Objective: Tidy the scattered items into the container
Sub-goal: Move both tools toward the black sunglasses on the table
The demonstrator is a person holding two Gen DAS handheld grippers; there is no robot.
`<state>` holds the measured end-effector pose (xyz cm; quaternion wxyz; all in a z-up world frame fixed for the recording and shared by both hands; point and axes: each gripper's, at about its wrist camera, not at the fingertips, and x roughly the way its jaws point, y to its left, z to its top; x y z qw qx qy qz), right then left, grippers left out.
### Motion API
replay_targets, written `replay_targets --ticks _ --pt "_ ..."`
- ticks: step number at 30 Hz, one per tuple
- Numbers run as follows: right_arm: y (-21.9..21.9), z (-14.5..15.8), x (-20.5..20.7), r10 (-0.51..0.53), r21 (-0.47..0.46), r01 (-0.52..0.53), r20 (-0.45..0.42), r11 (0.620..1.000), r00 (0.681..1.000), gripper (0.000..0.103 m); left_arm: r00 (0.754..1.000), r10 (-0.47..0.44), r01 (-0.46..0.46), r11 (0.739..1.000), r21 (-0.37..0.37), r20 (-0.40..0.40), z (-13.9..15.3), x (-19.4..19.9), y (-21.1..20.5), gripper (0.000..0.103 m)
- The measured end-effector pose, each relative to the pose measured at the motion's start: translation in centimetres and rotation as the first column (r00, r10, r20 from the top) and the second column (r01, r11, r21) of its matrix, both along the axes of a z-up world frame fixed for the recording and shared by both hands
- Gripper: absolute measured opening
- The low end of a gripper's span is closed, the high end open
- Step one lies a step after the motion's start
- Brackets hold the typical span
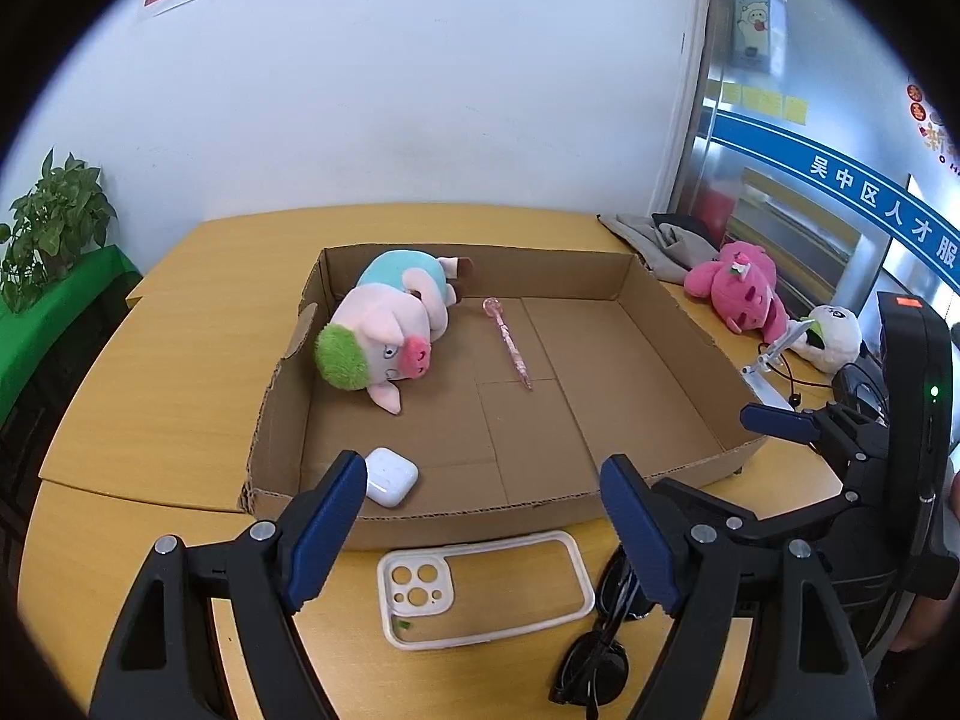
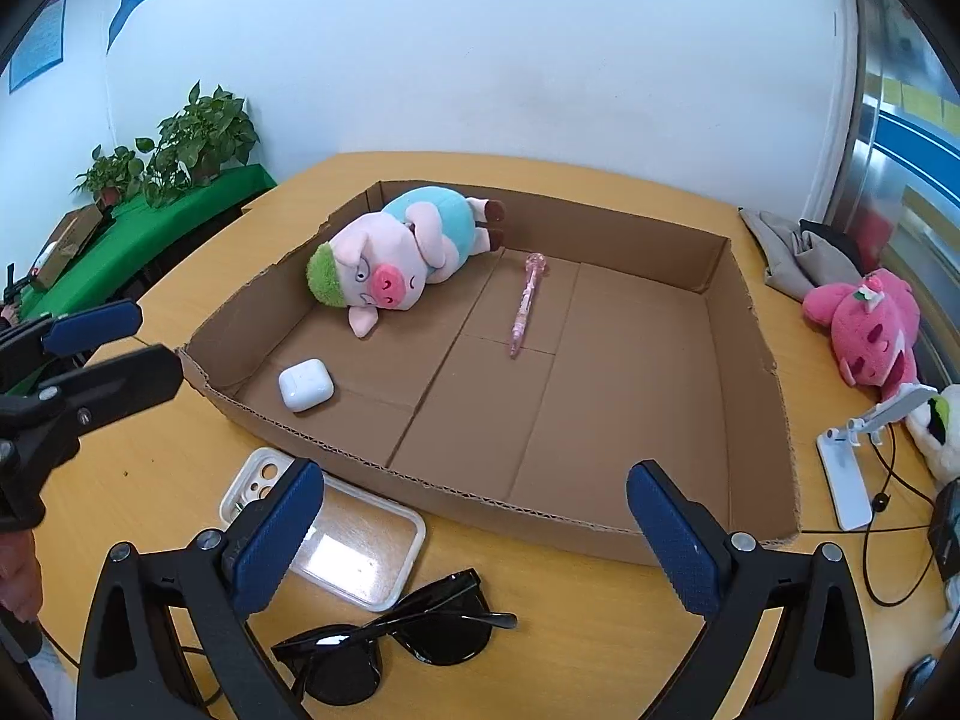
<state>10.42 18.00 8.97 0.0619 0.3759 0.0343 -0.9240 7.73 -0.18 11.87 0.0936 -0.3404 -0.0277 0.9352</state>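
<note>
Left gripper (image 1: 483,531) wide open, blue-padded fingers holding nothing, hovering over near edge of shallow brown cardboard tray (image 1: 678,360) and over clear white-rimmed phone case (image 1: 486,588) lying flat on yellow wooden bench (image 1: 150,384). Right gripper (image 2: 474,540) also spread wide, empty, poised above same near rim of tray (image 2: 600,522), with black folded sunglasses (image 2: 396,648) on bench (image 2: 600,648) directly below, between its fingers. Phone case (image 2: 336,540) at 9 o'clock of sunglasses, partly behind left finger of right gripper. Sunglasses (image 1: 600,648) in left view at 3 o'clock of phone case, partly under right finger.

Inside tray: pink plush pig with green hair and light blue shirt (image 2: 396,258) lying on side at far left corner, 11 o'clock. Pink translucent pen (image 2: 523,306) flat on tray floor near centre, at 3 o'clock of pig, apart from it. White glossy earbud case (image 2: 305,384) in near left corner, 8 o'clock, close to front wall; same case (image 1: 390,476) just beside left gripper's left finger in left view.

Outside tray at 2–3 o'clock: pink strawberry plush bear (image 2: 864,324), white folding phone stand (image 2: 852,468) with black cable, grey crumpled cloth (image 2: 792,252) farther back. Green potted plants (image 2: 180,144) at 10 o'clock on green-covered shelf.
</note>
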Motion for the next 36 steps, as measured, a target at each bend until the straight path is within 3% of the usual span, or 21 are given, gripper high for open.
replay_targets --ticks 26,36 --pt "2.4 -0.4 1.2 -0.038 -0.043 0.038 0.001 0.998 0.999 0.103 1.000 -0.012 0.013 1.000 -0.027 0.020 -0.9 0.9 2.1 0.080" --pt "3.8 -2.1 1.9 -0.045 -0.072 0.049 0.049 0.996 0.998 0.103 0.990 -0.081 0.080 0.997 0.013 0.115 -4.5 2.3 2.5 0.080"
